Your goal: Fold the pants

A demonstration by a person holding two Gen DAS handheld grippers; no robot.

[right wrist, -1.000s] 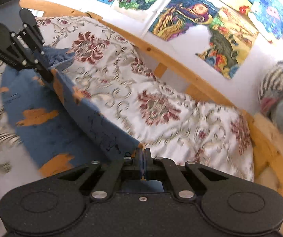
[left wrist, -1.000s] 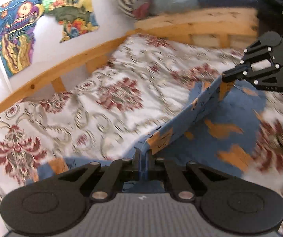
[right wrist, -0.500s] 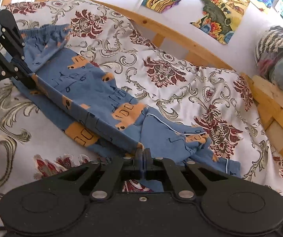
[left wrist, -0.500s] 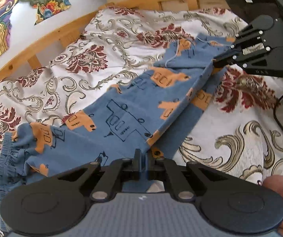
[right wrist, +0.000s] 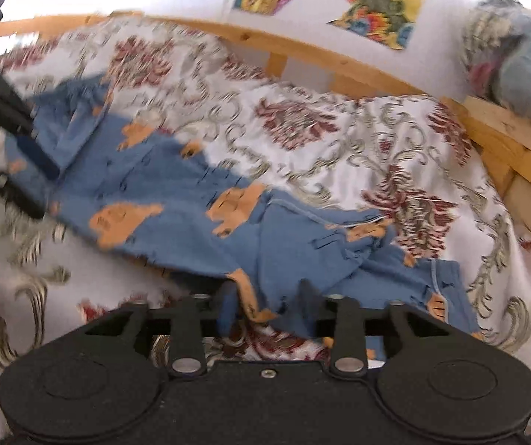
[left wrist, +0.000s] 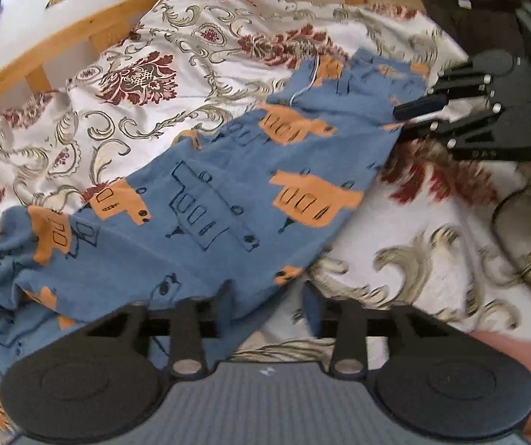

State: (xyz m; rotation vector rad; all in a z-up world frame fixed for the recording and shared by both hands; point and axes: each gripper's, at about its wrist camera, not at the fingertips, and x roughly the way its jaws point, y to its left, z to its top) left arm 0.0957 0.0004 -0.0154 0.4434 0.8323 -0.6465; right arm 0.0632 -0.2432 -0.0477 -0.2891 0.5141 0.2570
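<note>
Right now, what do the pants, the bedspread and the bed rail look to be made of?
The pants: soft matte knit, likely cotton; they lie limp, creased, with a gathered waistband. The bedspread: woven cloth, perhaps with a slight sheen, though the bright patches may just be sunlight; its scroll and flower pattern could be woven or printed. The bed rail: pale wood, probably pine; knots and grain show, and the finish looks matte or bare.

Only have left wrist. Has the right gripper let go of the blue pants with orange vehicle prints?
Observer: Its pads are off the cloth. The right gripper has its jaws opening, but an edge of the blue cotton pants with orange vehicle prints lies between the fingers.
Operator: Leg ends flat?
Observer: No. The leg hems lie bunched and overlapping on the floral bedspread, to the right of that gripper.
</note>
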